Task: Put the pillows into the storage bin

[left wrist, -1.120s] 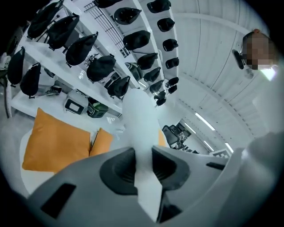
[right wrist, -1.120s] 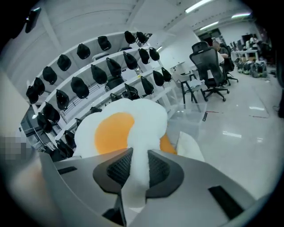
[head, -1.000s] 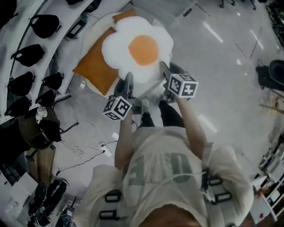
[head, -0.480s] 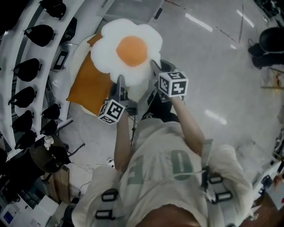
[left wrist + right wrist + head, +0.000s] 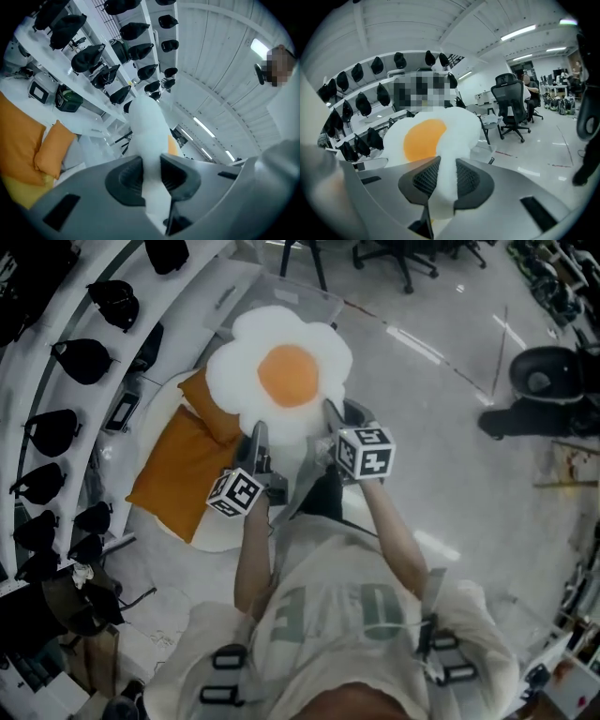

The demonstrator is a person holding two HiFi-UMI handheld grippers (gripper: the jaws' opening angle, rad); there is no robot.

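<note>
A: Where's the white fried-egg plush pillow (image 5: 281,381) with the orange yolk?
B: In the air, its lower edge clenched by both tongs: left gripper (image 5: 255,439) at seven o'clock, right gripper (image 5: 330,420) at five.
A: Handling?
B: Probably light, soft and floppy, so edge grips suit it. The clear plastic bin (image 5: 314,298) sits at twelve, the orange fabric cushions (image 5: 178,465) at eight.

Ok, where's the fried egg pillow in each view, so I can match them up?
Head view: fried egg pillow at upper centre, yolk up.
Left gripper view: centre, seen edge-on, a white strip rising from the left tongs clamped on it.
Right gripper view: centre-left, yolk facing the camera, edge pinched in the right tongs.
Shared landmark: white shelves holding black objects, on the left in every view.
</note>
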